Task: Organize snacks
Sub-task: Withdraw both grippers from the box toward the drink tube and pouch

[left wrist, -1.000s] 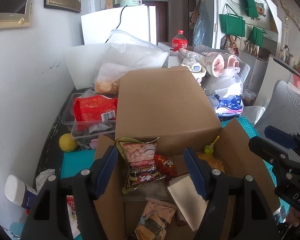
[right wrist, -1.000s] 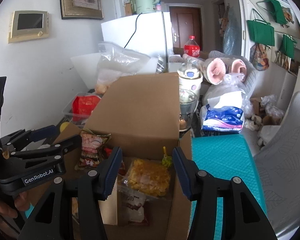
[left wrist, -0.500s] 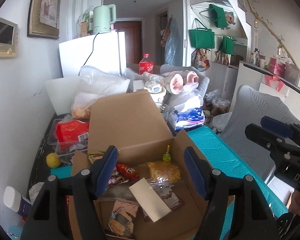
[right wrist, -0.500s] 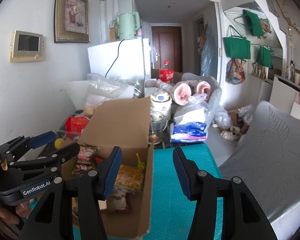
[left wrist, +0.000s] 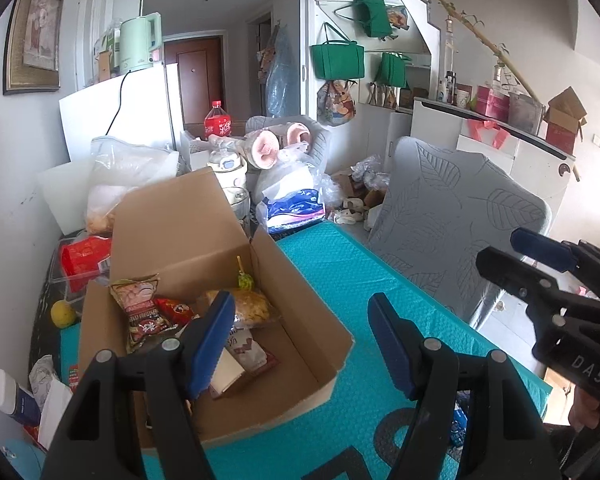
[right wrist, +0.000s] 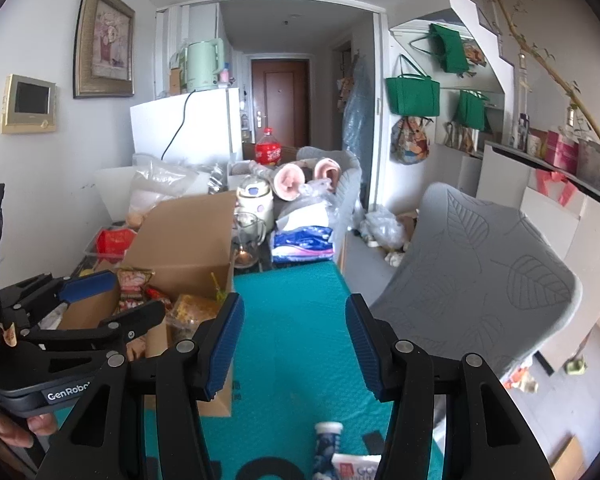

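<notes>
Partly hidden behind right tool [right wrist: 294, 344], bottle [right wrist: 327, 446] cut off.

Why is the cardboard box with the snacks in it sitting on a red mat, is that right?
Not quite. The cardboard box does hold the snacks, but the mat under it is teal, not red. The left wrist view shows this plainly.

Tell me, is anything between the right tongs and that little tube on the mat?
Nothing visible. The right tongs are open above bare teal mat, and the tube stands just below them. The box sits off to their left.
</notes>
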Demonstrator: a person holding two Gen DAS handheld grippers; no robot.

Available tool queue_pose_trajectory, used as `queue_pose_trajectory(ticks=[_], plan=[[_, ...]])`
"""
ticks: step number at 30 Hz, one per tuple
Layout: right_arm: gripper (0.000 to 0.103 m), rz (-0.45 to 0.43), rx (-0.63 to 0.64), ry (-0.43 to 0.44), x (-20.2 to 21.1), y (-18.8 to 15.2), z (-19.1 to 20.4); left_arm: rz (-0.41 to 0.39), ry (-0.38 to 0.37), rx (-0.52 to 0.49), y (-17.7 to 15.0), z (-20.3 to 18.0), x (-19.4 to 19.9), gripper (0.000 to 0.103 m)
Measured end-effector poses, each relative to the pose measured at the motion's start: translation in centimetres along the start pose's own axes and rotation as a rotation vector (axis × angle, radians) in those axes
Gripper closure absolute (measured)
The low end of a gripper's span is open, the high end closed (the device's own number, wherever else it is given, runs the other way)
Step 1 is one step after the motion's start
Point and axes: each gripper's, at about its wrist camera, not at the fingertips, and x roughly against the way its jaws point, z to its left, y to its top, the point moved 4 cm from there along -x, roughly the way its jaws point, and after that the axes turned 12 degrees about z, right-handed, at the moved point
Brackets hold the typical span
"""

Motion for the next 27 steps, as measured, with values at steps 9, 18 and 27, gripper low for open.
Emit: queue_pose_trajectory(ticks=[9,18,27], plan=[[0.050,0.086,-0.022,0.019,0.3,-5.7,-0.5,0.023,-0.032,-0.007,-4.1,-1.8,1.5,0.034],[0.050,0.193,-0.056,0.038,-2.0,-11.0,-0.6,0.070,-0.015,0.012,-8.2,-2.1,1.5,0.034],[0.059,0.325,-0.081,0.038,-6.2,-14.5,-1.6,0.131,-0.021,0.032,-10.8,-2.4,-0.6,0.034]])
